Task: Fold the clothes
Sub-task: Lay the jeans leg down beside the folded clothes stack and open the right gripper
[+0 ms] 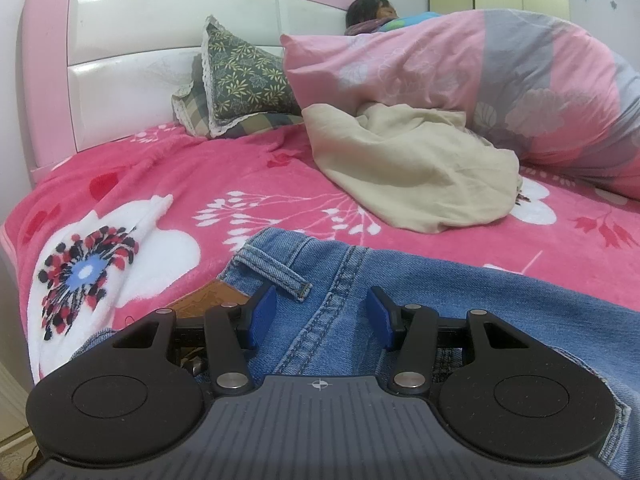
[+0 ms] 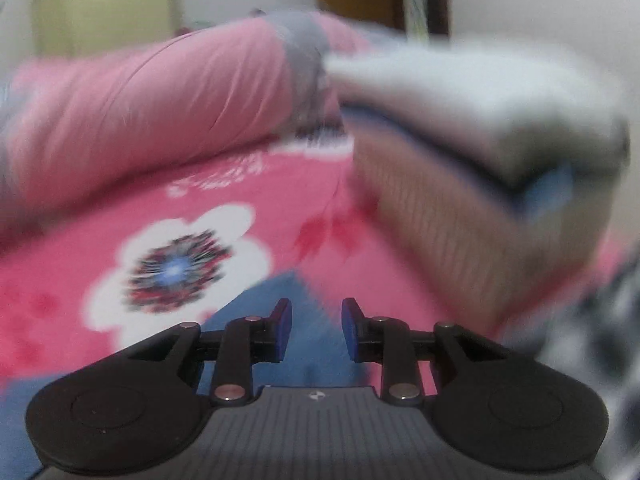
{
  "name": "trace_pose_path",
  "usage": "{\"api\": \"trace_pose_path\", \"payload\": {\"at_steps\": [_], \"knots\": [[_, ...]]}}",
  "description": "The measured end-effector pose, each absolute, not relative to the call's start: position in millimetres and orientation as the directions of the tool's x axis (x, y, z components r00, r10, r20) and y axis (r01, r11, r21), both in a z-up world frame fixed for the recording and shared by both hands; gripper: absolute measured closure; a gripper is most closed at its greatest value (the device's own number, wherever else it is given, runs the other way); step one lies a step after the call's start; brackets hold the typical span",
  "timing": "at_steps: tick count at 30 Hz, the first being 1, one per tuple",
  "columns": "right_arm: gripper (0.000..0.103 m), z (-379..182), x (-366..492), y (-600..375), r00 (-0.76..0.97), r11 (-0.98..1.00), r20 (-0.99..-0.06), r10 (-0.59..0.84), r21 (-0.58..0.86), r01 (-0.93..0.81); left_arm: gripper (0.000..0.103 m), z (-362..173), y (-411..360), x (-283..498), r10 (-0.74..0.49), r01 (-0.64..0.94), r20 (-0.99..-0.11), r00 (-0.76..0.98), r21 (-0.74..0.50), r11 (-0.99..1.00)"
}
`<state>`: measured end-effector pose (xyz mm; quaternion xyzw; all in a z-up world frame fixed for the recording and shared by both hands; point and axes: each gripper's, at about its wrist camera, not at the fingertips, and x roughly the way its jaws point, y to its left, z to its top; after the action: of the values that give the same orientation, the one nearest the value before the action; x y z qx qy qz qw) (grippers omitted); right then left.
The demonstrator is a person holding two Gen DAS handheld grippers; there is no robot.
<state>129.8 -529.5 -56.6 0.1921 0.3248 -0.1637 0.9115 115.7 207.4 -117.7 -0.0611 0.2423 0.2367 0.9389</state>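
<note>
Left tool (image 1: pixel 322 312): jaws stand about half open, blue pads (image 1: pixel 262 312) clear of each other. Jeans (image 1: pixel 360 280) lie directly under and between the pads, waistband end toward the camera, belt loop (image 1: pixel 276 276) just ahead of the left pad, brown leather patch (image 1: pixel 208 300) just left of it. Whether the pads press the denim cannot be told; no fold of cloth is pinched up between them.

Right tool (image 2: pixel 316 328): jaws part open, narrower than the left, with a gap showing between the pads (image 2: pixel 282 332). Nothing is held. Blue denim (image 2: pixel 280 300) lies beneath the tips (frame heavily blurred, so contact cannot be judged).

Jeans rest on the near part of the bed, spread over a pink floral blanket (image 1: pixel 180 184).

Further back in the left view: a crumpled beige cloth (image 1: pixel 412 176) on the blanket, just beyond the jeans and apart from them. Behind it a pink-and-grey quilt (image 1: pixel 500 80), bulky, touching the beige cloth. Left of the quilt, a dark leaf-print pillow (image 1: pixel 240 80) leans against the headboard (image 1: pixel 160 48). A person (image 1: pixel 372 12) lies behind the quilt, mostly hidden.

Right view, far right: a stack of folded cloth (image 2: pixel 480 140), blurred, sits on the blanket well beyond the tool.
</note>
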Motion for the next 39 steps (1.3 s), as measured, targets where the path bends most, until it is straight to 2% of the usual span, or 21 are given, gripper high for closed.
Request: {"api": "trace_pose_path", "payload": {"at_steps": [2,4,10,21,27,34,37,39], "knots": [[0.073,-72,117,-546,0.736,0.787,-0.675,-0.046,0.43,0.443,0.053,-118,207,116,0.415,-0.474,-0.484,0.77,0.001,0.88],[0.073,-88,113,-557,0.736,0.698,-0.676,0.028,0.54,0.469,0.053,-118,207,116,0.416,-0.474,-0.484,0.77,0.002,0.88],[0.073,-129,110,-575,0.72,0.479,-0.69,0.08,0.66,0.579,0.053,-118,207,116,0.417,-0.475,-0.484,0.77,0.002,0.88],[0.069,-150,102,-589,0.778,0.265,-0.625,0.069,0.763,0.589,0.053,-118,207,116,0.415,-0.474,-0.483,0.771,0.0,0.88],[0.069,-141,96,-585,0.792,0.253,-0.609,0.044,0.774,0.581,0.053,-118,207,115,0.414,-0.474,-0.483,0.772,-0.001,0.881],[0.07,-142,110,-582,0.772,0.262,-0.635,0.025,0.75,0.608,0.053,-118,207,115,0.415,-0.474,-0.482,0.772,-0.001,0.881],[0.074,-142,116,-580,0.78,0.282,-0.626,0.009,0.75,0.598,0.053,-118,207,115,0.415,-0.473,-0.482,0.772,0.0,0.881],[0.081,-146,117,-581,0.775,0.278,-0.632,0.004,0.745,0.606,0.053,-118,207,115,0.415,-0.473,-0.482,0.772,0.0,0.881]]}}
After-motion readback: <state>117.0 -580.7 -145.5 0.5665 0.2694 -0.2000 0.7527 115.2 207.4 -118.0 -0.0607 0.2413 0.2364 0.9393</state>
